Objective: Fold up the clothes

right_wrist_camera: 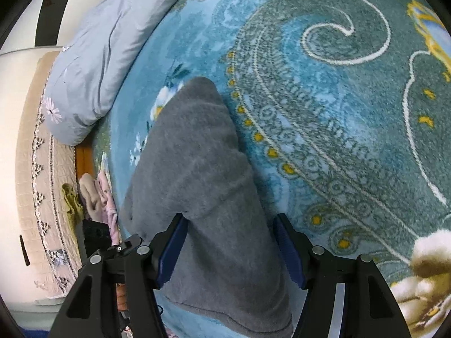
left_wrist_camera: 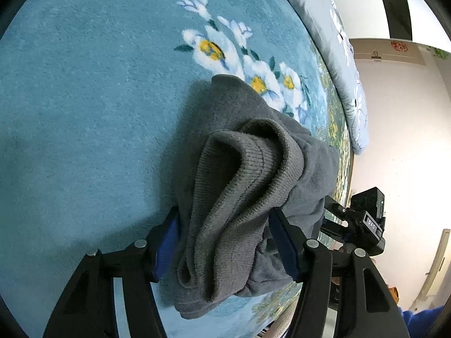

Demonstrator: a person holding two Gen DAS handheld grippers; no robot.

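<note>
Lying bunched on blue floral carpet [left_wrist_camera: 84, 112], grey fleece garment [left_wrist_camera: 239, 183], ribbed hem folded, both grippers' fingers clamping it.

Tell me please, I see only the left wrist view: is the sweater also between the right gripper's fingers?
Observer: Yes. The sweater fills the gap of the right gripper. I cannot tell whether the pads press on it.
Operator: Does anything else lie near it?
Observer: Yes. A small pile of clothes, pink, beige and yellow-green, lies left of the sweater, by the edge of the carpet.
</note>
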